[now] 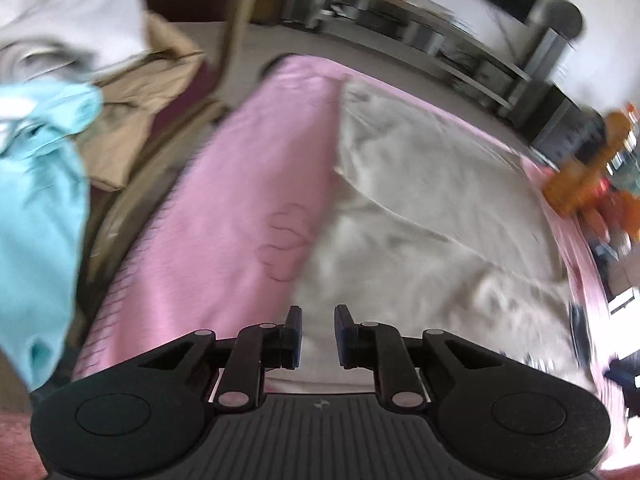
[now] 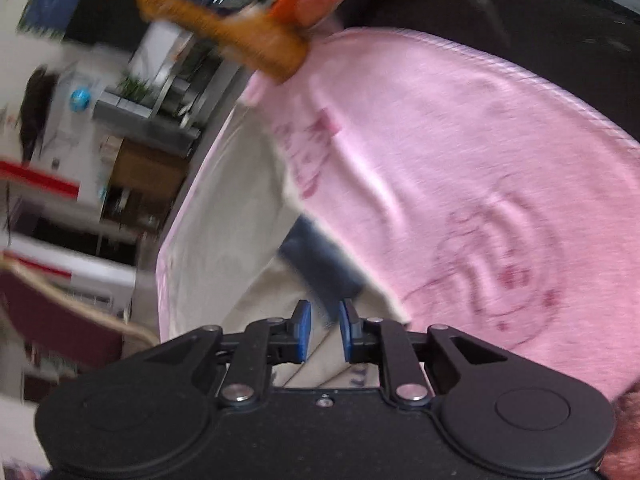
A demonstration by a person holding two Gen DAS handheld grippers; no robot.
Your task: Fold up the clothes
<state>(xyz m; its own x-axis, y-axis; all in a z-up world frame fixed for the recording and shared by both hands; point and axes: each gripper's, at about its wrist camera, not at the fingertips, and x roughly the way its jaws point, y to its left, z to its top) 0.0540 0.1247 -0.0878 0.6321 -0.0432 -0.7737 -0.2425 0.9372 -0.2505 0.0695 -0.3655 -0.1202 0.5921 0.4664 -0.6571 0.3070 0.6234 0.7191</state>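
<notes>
Two fisheye views, each looking forward and steeply down along a gripper's two fingers, close above a bench. The left view faces across the pink cloth (image 1: 240,184) toward distant shelves (image 1: 420,36). The right view is tilted. Both show the pink cloth, a pale garment (image 2: 224,216) and an orange bottle (image 2: 224,20).

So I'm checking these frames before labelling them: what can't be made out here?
- Orange bottle, both views: motion blur makes its label unreadable.
- Dark blue patch on the cream garment, right wrist view: too blurred to identify.
- Light blue garment, left wrist view: cut off by the left edge.
- Garment's near hem, both views: hidden behind the left gripper and right gripper.
</notes>
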